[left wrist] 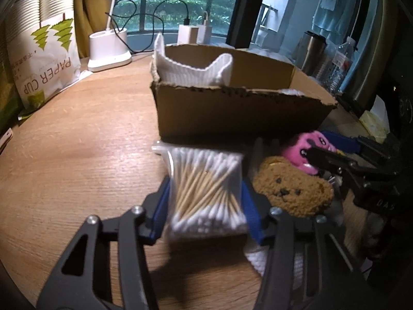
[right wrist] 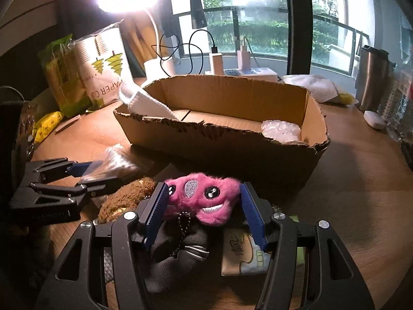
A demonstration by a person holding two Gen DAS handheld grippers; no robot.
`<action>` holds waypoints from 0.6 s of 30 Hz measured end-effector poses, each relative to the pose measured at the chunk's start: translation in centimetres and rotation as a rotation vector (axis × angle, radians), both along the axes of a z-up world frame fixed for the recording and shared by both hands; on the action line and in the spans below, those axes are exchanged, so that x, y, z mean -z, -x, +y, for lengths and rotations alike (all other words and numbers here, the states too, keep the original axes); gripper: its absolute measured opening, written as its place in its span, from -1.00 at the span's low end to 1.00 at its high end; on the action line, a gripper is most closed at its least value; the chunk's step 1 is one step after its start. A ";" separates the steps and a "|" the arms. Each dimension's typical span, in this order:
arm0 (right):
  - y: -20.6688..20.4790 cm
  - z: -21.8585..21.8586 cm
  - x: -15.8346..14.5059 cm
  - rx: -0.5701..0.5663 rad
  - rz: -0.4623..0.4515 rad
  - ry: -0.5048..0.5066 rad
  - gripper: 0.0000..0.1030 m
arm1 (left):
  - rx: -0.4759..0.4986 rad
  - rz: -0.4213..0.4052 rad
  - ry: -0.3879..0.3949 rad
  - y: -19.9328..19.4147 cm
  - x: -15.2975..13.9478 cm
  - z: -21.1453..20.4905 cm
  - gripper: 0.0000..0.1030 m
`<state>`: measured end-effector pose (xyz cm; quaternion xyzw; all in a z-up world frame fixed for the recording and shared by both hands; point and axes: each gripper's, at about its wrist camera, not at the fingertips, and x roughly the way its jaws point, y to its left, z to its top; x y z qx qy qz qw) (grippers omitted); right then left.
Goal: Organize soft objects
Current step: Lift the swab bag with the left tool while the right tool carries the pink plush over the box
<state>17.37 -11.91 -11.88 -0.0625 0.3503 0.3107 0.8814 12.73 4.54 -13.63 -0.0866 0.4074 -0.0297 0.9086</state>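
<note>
Both pairs of blue fingers are busy at once. Those of my left gripper [left wrist: 206, 206] are clamped on the sides of the bag of cotton swabs [left wrist: 205, 193], its plastic drawn in where my pads press, and those of my right gripper [right wrist: 204, 206] are closed on the pink plush toy [right wrist: 204, 200], one pad against each fuzzy flank. I take the bag across its narrow width so the sticks lie along my fingers and cannot spill or bend. I take the toy by its body, not by its bead chain [right wrist: 184, 222], so it will not swing.

The cardboard box [right wrist: 313, 118] stands just beyond both loads, toward the far edge of the table [left wrist: 77, 142], with its torn near wall facing me. That low wall is, I judge, why I work from this side. A white cloth [left wrist: 196, 69] already leans in the box's left end and a clear plastic packet [right wrist: 281, 130] lies in its right end, so the middle is free.

A brown bear toy [left wrist: 291, 193] sits between my two loads, touching the pink one. A dark mesh pouch [right wrist: 180, 253] lies under my right fingers.

Both wrists tilt down and forward, side by side, aimed at the box.
</note>
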 end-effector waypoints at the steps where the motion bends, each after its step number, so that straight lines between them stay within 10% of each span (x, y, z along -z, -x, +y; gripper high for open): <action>1: 0.0 0.0 0.1 -0.001 -0.002 0.004 0.17 | 0.000 -0.005 0.001 0.1 -0.1 0.0 -0.02; 18: 1.5 0.3 -0.6 -0.029 -0.083 0.031 -0.47 | -0.009 -0.080 0.008 1.7 -1.5 0.3 -0.07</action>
